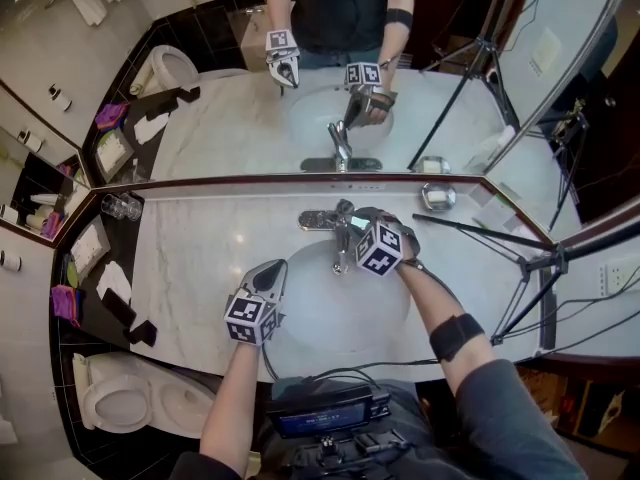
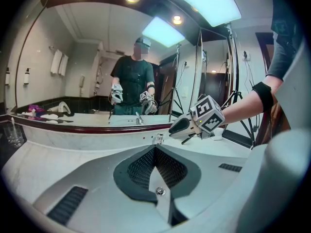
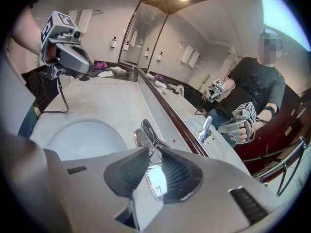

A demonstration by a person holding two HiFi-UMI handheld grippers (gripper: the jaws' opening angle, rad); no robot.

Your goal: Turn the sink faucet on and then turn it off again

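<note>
**Chrome handle pinched in the right claw, left claw idle**

Head view: the faucet (image 1: 338, 230) stands at the back of the basin (image 1: 340, 323), right against the mirror (image 1: 250, 128), with its spout (image 1: 340, 258) over the bowl. The right gripper (image 1: 352, 226) reaches in from the right. Its marker cube (image 1: 385, 248) covers most of the handle, so the grip cannot be read from here. The left gripper (image 1: 272, 271) hangs over the basin's left edge near the marble counter (image 1: 190, 258), apart from the faucet. It is probably parked there because one claw is enough for a lever.

Left gripper view: the jaws are pressed together with nothing between them. Beyond them the faucet is only a small chrome stub, with the other claw just above it.

Right gripper view: the jaws stand narrowly apart, and the flat chrome handle (image 3: 154, 174) lies between the pads, which look pressed against its sides. That hold would suit lifting or lowering a lever. The jaws hide the spout here, and no view shows clearly whether water is running. Whether this is the on stroke or the off stroke cannot be told.
</note>
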